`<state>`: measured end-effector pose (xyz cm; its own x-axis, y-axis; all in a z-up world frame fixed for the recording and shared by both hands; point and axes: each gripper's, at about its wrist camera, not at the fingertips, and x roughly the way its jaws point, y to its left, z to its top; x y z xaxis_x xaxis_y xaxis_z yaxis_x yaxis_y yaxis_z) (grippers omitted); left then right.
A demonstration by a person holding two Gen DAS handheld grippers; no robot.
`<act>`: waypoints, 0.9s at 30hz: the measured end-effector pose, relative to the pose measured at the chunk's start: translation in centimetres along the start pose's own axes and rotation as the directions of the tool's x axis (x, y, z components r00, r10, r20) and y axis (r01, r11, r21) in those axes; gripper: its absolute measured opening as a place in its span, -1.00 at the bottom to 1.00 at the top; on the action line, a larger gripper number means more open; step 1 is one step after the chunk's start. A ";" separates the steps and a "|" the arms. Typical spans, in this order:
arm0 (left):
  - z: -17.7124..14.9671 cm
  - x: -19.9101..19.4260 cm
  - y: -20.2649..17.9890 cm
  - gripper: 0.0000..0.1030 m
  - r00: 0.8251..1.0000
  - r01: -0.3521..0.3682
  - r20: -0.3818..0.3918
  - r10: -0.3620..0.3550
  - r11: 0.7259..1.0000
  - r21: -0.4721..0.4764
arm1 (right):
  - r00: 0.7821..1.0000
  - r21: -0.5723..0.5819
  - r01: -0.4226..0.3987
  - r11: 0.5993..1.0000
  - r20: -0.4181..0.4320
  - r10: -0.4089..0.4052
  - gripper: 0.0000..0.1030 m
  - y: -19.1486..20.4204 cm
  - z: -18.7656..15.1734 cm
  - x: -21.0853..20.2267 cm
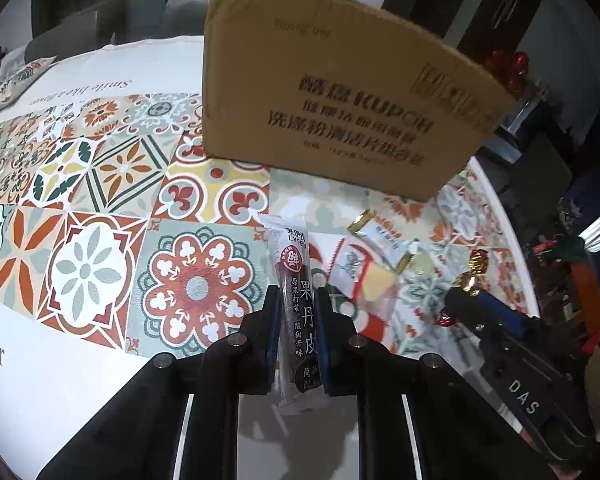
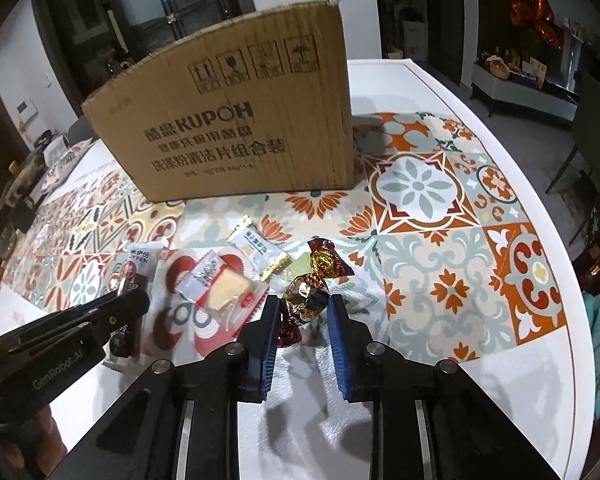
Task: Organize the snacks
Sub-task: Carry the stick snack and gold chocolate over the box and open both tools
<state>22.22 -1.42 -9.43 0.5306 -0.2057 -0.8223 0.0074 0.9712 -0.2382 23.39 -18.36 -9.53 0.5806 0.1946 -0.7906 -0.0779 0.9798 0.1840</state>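
Patterned tiles in orange, teal and cream cover the cloth on the tabletop (image 2: 440,208), which is white toward its curved edge, with a dim room of dark cabinets behind. Biggest thing on it is the cardboard box (image 2: 236,120), upright, its printed side toward both cameras and its open top out of sight; every snack lies in front of that box. Nearest the box sits a white sachet with gold ends (image 2: 256,250). Farther out from the box lies a clear packet with a yellow wedge inside (image 2: 220,290), and beside it a loose gold-and-red wrapped candy (image 2: 326,262).

On the left, the left hand-held gripper (image 1: 297,320) is clamped on a long dark fruit-leather stick (image 1: 296,280), whose free end points toward the box. On the right, the right hand-held gripper (image 2: 302,314) has its blue pads pressed on a second foil-wrapped candy (image 2: 304,298), just in front of the loose one.

Judging by this, the step in hand is the pickup of two snacks at once. Next comes a lift clear of the cloth and a carry over the box rim, high enough that the stick's long end does not catch the cardboard wall; the twisted foil may slip in the pads.
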 end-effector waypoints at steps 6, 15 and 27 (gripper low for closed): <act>0.3 -2.6 -0.3 -0.66 0.998 0.013 0.057 -0.015 1.000 0.027 | 0.999 -0.023 -0.021 1.000 0.038 0.022 -0.51 1.1 0.3 -1.9; 1.5 -5.2 -1.2 -0.67 0.991 0.064 0.114 -0.071 0.996 0.067 | 0.993 -0.052 -0.049 0.997 0.105 0.054 -0.51 2.5 1.5 -4.7; 5.1 -8.1 -2.2 -0.67 0.974 0.058 0.209 -0.083 0.991 0.123 | 0.982 -0.076 -0.094 0.993 0.159 0.105 -0.51 3.4 4.9 -6.6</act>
<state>22.18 -1.26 0.39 0.6934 -0.2555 -0.6738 0.1420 0.9651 -0.2199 23.28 -16.52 -0.79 0.6903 0.2866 -0.6643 -0.1935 0.9579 0.2121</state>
